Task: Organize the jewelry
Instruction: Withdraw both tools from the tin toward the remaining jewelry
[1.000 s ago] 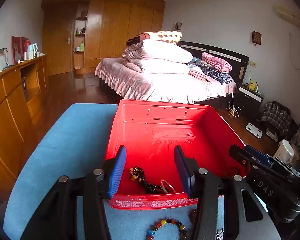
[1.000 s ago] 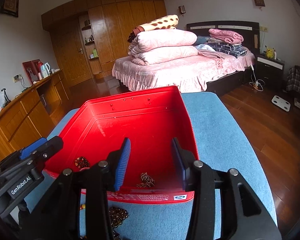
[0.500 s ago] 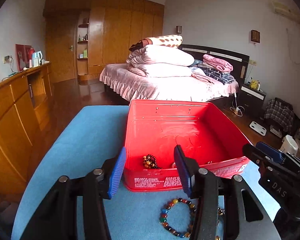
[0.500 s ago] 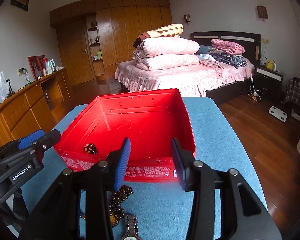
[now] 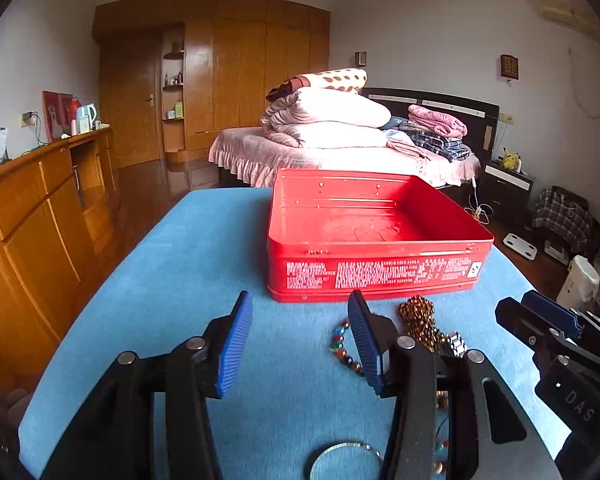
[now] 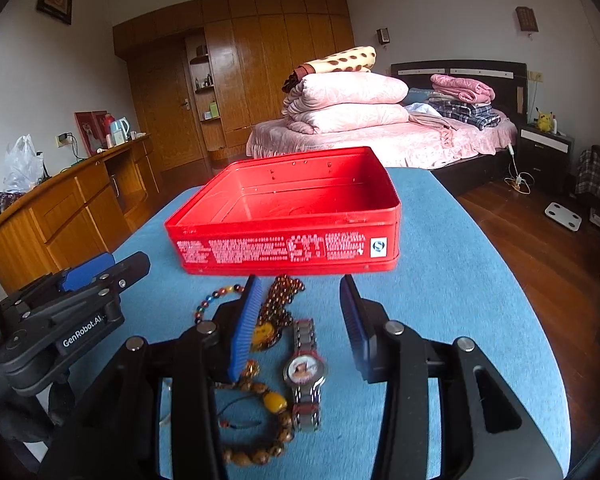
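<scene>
Ribbed blue claw (image 6: 298, 328) over steel-link watch (image 6: 306, 372)

The red tin (image 6: 284, 236) walls off the middle of the blue table (image 6: 460, 300), jewelry (image 6: 284, 340) clutters the strip before it, while bare cloth lies open to either side.

You're in a bedroom: white walls (image 6: 440, 8), dark wood floor (image 6: 532, 248), a wooden wardrobe wall (image 5: 228, 68) at the back, a low wooden sideboard (image 5: 40, 216) along the left, and a bed (image 6: 384, 140) (piled with pink quilts) beyond the blue table (image 5: 180, 280).
</scene>
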Demonstrator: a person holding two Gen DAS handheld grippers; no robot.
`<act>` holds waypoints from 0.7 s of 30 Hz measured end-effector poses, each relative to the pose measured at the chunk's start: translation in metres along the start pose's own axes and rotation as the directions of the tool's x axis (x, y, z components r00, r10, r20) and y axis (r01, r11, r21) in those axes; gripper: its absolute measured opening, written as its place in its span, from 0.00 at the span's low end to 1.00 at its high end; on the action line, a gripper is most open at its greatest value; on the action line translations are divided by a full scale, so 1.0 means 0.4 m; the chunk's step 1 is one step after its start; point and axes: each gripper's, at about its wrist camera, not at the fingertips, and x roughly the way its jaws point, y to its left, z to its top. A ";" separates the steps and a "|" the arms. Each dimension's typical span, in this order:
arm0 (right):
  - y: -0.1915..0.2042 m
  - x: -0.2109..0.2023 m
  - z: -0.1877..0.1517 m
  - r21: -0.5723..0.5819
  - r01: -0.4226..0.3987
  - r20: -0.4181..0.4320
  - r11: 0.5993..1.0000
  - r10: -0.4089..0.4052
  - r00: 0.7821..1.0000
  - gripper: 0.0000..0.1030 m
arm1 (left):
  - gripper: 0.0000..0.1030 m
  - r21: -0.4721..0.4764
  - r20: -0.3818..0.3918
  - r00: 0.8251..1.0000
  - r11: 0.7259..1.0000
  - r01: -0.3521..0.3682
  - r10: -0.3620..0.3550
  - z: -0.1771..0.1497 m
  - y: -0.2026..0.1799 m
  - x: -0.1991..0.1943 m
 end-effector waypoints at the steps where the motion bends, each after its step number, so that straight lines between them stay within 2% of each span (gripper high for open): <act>1: 0.004 -0.009 -0.016 -0.004 0.000 -0.003 1.000 0.000 1.000 0.39 | 0.48 -0.006 -0.003 1.000 1.000 -0.001 0.001 -0.014 0.001 -0.009; 5: 0.026 -0.039 -0.075 -0.029 0.015 -0.008 0.999 -0.016 1.000 0.39 | 0.48 -0.022 -0.001 1.000 1.000 -0.010 0.010 -0.063 0.006 -0.047; 8: 0.026 -0.051 -0.109 -0.010 0.005 -0.022 1.000 -0.005 1.000 0.39 | 0.54 -0.024 0.005 1.000 1.000 -0.010 0.010 -0.096 0.004 -0.075; 15: 0.037 -0.077 -0.173 0.003 0.018 -0.029 1.000 -0.018 0.999 0.39 | 0.54 -0.048 -0.014 1.000 0.999 -0.015 0.014 -0.157 0.000 -0.101; 21: 0.051 -0.084 -0.203 -0.002 0.011 -0.049 1.000 -0.012 0.999 0.39 | 0.54 -0.027 -0.040 0.999 1.000 -0.013 0.012 -0.201 -0.016 -0.105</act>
